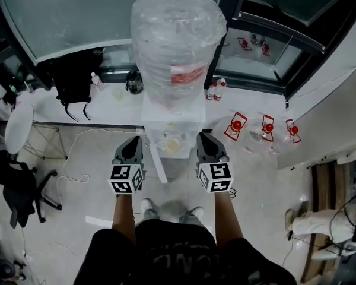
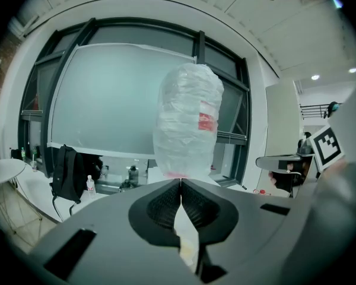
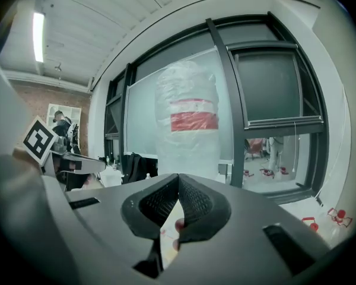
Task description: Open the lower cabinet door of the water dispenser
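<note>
A white water dispenser (image 1: 166, 136) stands straight ahead, its big bottle (image 1: 177, 37) wrapped in clear bubble film with a red label. The lower cabinet door cannot be seen; the dispenser's front below the taps is hidden from above. My left gripper (image 1: 134, 140) is held just left of the dispenser's top, my right gripper (image 1: 203, 137) just right of it. Both are shut with nothing between the tips. The wrapped bottle (image 2: 187, 126) rises right behind the closed left gripper (image 2: 181, 181). The bottle (image 3: 188, 123) also fills the middle behind the closed right gripper (image 3: 178, 177).
A black backpack (image 1: 72, 79) and small bottles (image 1: 215, 89) sit on the window ledge behind the dispenser. A round white table (image 1: 18, 126) and office chair (image 1: 15, 186) stand at left. Red-and-white objects (image 1: 264, 126) lie on the floor at right. My shoes (image 1: 169, 209) are just before the dispenser.
</note>
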`<state>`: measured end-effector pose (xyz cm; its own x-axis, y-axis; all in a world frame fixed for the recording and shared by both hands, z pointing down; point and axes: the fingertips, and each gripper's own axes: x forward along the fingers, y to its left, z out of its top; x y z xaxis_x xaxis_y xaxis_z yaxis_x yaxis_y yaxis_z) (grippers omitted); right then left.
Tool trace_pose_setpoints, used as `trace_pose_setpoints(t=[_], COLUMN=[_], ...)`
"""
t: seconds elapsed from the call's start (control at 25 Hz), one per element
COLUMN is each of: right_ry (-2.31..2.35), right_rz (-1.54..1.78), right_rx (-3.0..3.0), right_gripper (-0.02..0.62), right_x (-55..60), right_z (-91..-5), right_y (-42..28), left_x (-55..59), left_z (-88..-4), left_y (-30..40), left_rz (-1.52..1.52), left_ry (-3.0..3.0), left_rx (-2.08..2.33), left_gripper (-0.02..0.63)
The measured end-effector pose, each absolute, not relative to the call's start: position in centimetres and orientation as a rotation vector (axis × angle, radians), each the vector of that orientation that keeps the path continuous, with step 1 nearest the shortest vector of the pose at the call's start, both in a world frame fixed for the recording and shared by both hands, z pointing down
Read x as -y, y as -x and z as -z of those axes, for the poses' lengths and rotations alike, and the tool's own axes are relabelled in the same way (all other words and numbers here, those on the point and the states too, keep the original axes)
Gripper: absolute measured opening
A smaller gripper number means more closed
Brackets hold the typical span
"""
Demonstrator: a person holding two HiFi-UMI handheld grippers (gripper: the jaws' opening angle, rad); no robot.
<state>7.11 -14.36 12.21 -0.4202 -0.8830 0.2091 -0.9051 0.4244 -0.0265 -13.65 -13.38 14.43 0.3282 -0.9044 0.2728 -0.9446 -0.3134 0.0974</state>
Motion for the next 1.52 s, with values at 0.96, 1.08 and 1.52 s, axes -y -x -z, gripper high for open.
trace_pose_setpoints(t=[0.96,1.08,1.52], right_ry=[-1.766,-1.777,-1.793], right_rz=[-0.077,-0.068,-0.041], right_rx=[2.458,2.446,2.421], right_gripper=[0.014,0.014,0.014], right_x=[17.0,17.3,18.3], right_z=[-6.4,-6.3,-5.6], right_y=[-10.6,-10.8,-11.2], left_x=[16.6,17.0,18.0], left_z=[-7.4,-7.3,-6.5], left_y=[13.7,13.7,13.6], left_rz=[-0.183,-0.183,-0.164], left_ry=[-2.497,-2.506,-2.501], left_rx=[1.717,1.714,1.718], left_gripper=[0.018,0.017,0.018])
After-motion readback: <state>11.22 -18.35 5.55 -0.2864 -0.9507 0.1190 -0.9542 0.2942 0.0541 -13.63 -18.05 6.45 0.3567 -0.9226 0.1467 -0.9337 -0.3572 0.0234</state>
